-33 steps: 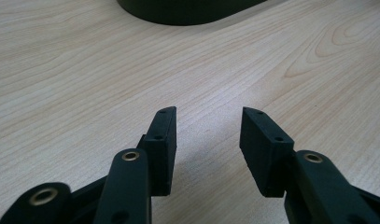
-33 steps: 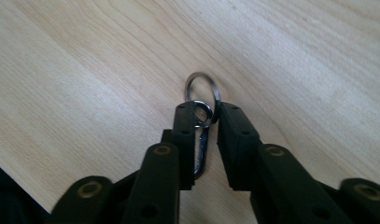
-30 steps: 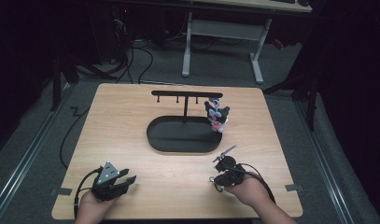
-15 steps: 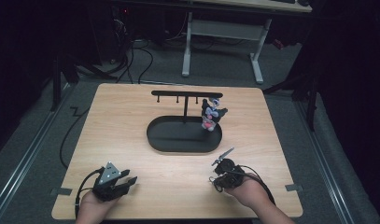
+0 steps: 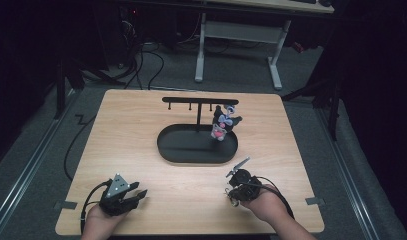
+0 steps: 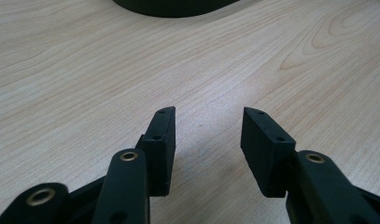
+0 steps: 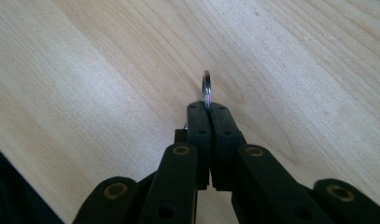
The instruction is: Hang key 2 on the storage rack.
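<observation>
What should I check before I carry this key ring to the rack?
1. Ring grip: ok. The right hand-held gripper is shut on the metal ring, which sticks out beyond the pads.
2. Depth of hold: cannot tell; only the ring's outer arc shows.
3. Left hand-held gripper: ok, open with nothing between its pads, low over the table.
4. Rack: ok, upright on the black oval tray.
5. Free hook: probably ok; a plush charm hangs near the bar's right end, the other pegs look bare.
6. Path from ring to rack: ok, bare wood between them.
</observation>
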`<state>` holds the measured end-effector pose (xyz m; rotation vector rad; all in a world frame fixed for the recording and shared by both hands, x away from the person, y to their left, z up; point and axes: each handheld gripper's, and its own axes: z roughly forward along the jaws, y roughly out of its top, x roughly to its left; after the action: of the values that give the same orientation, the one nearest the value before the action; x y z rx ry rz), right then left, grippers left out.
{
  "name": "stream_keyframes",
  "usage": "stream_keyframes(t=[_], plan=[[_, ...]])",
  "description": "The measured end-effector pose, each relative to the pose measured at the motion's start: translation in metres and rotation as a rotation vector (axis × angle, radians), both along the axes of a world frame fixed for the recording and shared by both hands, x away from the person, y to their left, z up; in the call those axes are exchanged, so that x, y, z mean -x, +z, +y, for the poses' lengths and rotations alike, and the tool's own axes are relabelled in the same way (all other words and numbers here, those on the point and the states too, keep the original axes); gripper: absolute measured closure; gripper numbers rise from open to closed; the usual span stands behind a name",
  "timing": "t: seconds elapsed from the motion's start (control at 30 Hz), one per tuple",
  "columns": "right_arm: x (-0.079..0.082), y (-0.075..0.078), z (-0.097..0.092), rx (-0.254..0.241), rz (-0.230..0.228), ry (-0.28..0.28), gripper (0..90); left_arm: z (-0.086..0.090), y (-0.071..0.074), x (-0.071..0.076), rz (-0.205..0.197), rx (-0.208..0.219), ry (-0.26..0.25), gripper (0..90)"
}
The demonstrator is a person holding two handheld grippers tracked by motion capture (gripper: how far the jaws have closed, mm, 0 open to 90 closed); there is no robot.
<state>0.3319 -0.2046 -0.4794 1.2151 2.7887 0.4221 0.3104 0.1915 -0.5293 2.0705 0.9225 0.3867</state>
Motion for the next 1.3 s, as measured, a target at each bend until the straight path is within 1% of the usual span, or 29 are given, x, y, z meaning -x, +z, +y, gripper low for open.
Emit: stream_keyframes(t=[0.07, 0.13, 0.33, 0.4, 0.43, 0.5, 0.53, 0.57, 0.6, 0.77, 0.83, 0.87, 0.93, 1.03, 1.07, 1.1, 1.13, 1.27, 1.3], plan=[[0.000, 0.002, 0.000, -0.003, 0.000, -0.011, 89.3, 0.000, 0.000, 0.000, -0.002, 0.000, 0.002, 55.9], [0.000, 0.008, -0.002, -0.015, 0.004, -0.019, 89.3, 0.000, 0.000, 0.000, -0.003, 0.000, -0.001, 55.5], [-0.003, 0.028, -0.011, -0.046, -0.005, -0.032, 89.3, 0.001, 0.002, 0.001, -0.023, 0.005, 0.004, 53.1], [-0.004, 0.032, -0.013, -0.048, -0.013, -0.042, 89.3, 0.002, 0.002, 0.001, -0.027, 0.005, 0.007, 52.7], [-0.003, 0.035, -0.013, -0.045, -0.001, -0.052, 89.4, 0.002, 0.002, 0.001, -0.028, 0.006, 0.007, 52.7], [-0.005, 0.038, -0.013, -0.040, -0.011, -0.040, 89.4, 0.002, 0.002, 0.001, -0.027, 0.004, 0.006, 52.5], [-0.006, 0.041, -0.013, -0.044, -0.012, -0.045, 89.4, 0.001, 0.002, 0.001, -0.028, 0.002, 0.006, 52.3], [-0.006, 0.041, -0.013, -0.044, -0.012, -0.045, 89.4, 0.001, 0.002, 0.001, -0.030, 0.001, 0.006, 52.3], [-0.007, 0.043, -0.013, -0.050, -0.012, -0.048, 89.4, 0.002, 0.002, 0.001, -0.030, 0.000, 0.006, 52.3], [-0.015, 0.053, -0.013, -0.050, -0.019, -0.052, 89.3, 0.003, 0.002, 0.001, -0.035, 0.006, 0.015, 51.7], [-0.018, 0.057, -0.013, -0.051, -0.013, -0.062, 89.4, 0.004, 0.002, 0.001, -0.033, 0.014, 0.022, 51.8], [-0.019, 0.060, -0.013, -0.055, -0.013, -0.075, 89.4, 0.004, 0.002, 0.001, -0.031, 0.015, 0.023, 51.8], [-0.022, 0.064, -0.013, -0.048, -0.022, -0.063, 89.3, 0.004, 0.002, 0.002, -0.034, 0.018, 0.028, 51.8], [-0.025, 0.071, -0.012, -0.044, -0.021, -0.070, 89.3, 0.005, 0.002, 0.002, -0.040, 0.014, 0.028, 51.6], [-0.028, 0.076, -0.012, -0.046, -0.025, -0.069, 89.3, 0.005, 0.002, 0.001, -0.042, 0.018, 0.031, 51.4], [-0.028, 0.076, -0.012, -0.046, -0.025, -0.069, 89.3, 0.006, 0.003, 0.001, -0.041, 0.019, 0.031, 51.4], [-0.029, 0.079, -0.011, -0.050, -0.026, -0.080, 89.3, 0.006, 0.003, 0.001, -0.041, 0.028, 0.035, 51.4], [-0.036, 0.089, -0.010, -0.049, -0.035, -0.081, 89.3, 0.008, 0.003, 0.001, -0.045, 0.033, 0.042, 50.9], [-0.038, 0.091, -0.009, -0.054, -0.030, -0.090, 89.3, 0.008, 0.003, 0.001, -0.045, 0.033, 0.042, 50.8]])
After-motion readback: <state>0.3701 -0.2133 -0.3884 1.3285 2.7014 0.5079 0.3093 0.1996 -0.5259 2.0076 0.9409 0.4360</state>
